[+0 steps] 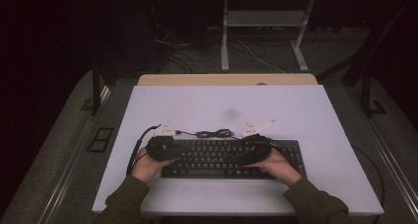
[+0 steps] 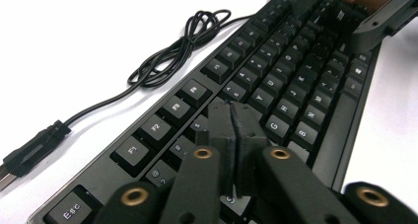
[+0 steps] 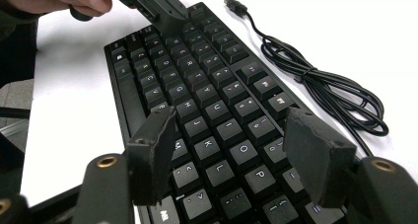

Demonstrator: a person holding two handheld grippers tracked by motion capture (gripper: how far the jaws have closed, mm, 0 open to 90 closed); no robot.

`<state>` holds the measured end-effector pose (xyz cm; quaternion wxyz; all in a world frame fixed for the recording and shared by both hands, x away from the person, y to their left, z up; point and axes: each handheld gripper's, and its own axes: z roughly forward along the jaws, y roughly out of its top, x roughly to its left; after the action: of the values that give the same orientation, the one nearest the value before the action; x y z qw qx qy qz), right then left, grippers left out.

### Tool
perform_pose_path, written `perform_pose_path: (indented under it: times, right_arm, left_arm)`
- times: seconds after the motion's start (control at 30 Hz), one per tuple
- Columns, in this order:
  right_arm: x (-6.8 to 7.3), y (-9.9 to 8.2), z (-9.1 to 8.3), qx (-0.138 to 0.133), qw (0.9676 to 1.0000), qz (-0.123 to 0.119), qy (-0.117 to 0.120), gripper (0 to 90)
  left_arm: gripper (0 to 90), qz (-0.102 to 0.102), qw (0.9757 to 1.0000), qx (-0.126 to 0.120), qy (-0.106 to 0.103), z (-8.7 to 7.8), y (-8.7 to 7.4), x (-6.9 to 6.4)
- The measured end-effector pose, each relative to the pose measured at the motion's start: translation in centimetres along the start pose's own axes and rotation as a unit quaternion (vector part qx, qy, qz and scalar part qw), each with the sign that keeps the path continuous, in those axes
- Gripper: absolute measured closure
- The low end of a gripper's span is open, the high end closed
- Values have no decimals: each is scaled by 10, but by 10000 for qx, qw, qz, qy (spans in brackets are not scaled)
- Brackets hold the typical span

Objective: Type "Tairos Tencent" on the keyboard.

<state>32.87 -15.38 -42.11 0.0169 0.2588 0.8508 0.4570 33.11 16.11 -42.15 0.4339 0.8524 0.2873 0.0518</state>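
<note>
Two grippers hover over your keyboard (image 1: 231, 157), at six o'clock on the worktop (image 1: 226, 100): left gripper (image 2: 235, 130) fingers together above the left keys, right gripper (image 3: 236, 150) fingers apart, gripping nothing. Typing looks barely begun.

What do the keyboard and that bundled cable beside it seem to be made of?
Keyboard: likely matte black plastic, with moulded keycaps, printed legends and a smooth, faintly shiny frame. Cable: probably rubbery black sheathing, since it bends in soft loops, with a metal plug tip.
</note>
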Motion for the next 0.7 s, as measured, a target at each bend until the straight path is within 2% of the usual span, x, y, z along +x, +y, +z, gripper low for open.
perform_pose_path:
  times: [0.3,0.7]
  right_arm:
    - [0,0,0,7,10000,-7,-1,365]
    - [-1,0,0,3,10000,4,-7,365]
  left_arm:
    - [889,32,9998,189,15,9,-1,1]
    - [889,87,9995,304,18,13,-3,1]
